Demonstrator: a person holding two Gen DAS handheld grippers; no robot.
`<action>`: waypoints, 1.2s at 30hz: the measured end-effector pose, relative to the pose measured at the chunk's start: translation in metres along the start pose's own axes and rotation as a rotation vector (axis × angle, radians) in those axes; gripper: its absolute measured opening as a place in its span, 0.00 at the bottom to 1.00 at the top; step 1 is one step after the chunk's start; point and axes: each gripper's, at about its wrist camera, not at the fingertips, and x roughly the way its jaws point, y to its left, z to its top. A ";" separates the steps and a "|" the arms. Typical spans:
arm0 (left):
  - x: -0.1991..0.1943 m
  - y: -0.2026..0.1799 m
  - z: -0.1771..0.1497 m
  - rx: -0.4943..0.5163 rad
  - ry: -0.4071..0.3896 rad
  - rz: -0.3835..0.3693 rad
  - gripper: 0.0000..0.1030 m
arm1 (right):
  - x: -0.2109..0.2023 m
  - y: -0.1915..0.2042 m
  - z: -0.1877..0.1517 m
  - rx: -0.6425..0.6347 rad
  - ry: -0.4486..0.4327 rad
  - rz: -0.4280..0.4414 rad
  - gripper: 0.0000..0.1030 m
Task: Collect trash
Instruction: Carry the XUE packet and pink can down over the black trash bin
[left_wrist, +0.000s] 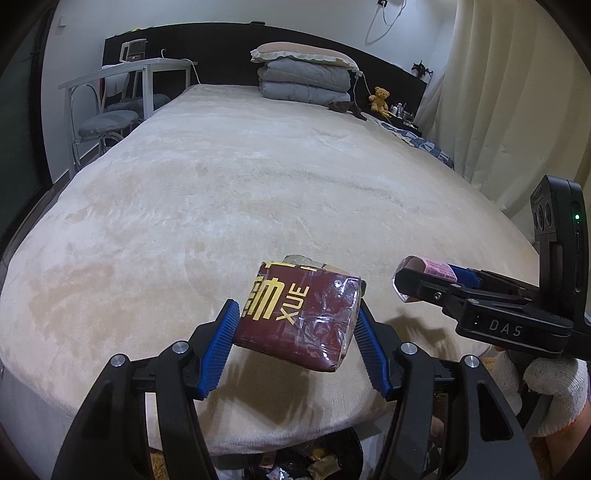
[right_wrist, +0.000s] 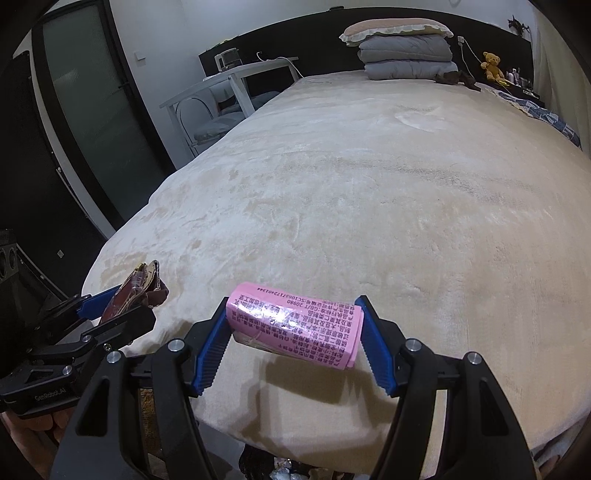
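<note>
Left wrist view: left gripper (left_wrist: 297, 325) clamps maroon packet (left_wrist: 299, 317); right gripper (right_wrist: 293, 332) clamps pink wrapper (right_wrist: 295, 325). Centre each over the trash bin (left_wrist: 295, 465), lower centre, before release.

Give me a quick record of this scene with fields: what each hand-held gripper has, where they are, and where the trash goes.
left hand-held gripper: shut on maroon packet
right hand-held gripper: shut on pink wrapper
position: both held above the near end of the bed, items off the cover
trash bin: below the bed's near edge, wrappers inside
bed surface: no other loose trash visible
far end: folded quilts, pillow on top
</note>
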 end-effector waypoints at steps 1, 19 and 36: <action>-0.001 -0.001 -0.003 -0.001 0.002 0.000 0.58 | -0.003 0.000 -0.003 0.000 0.000 0.007 0.64; -0.015 -0.014 -0.056 0.012 0.056 -0.013 0.58 | -0.038 0.008 -0.053 -0.005 0.028 0.104 0.64; 0.009 -0.020 -0.103 0.027 0.241 -0.048 0.58 | -0.015 0.000 -0.108 0.012 0.224 0.144 0.64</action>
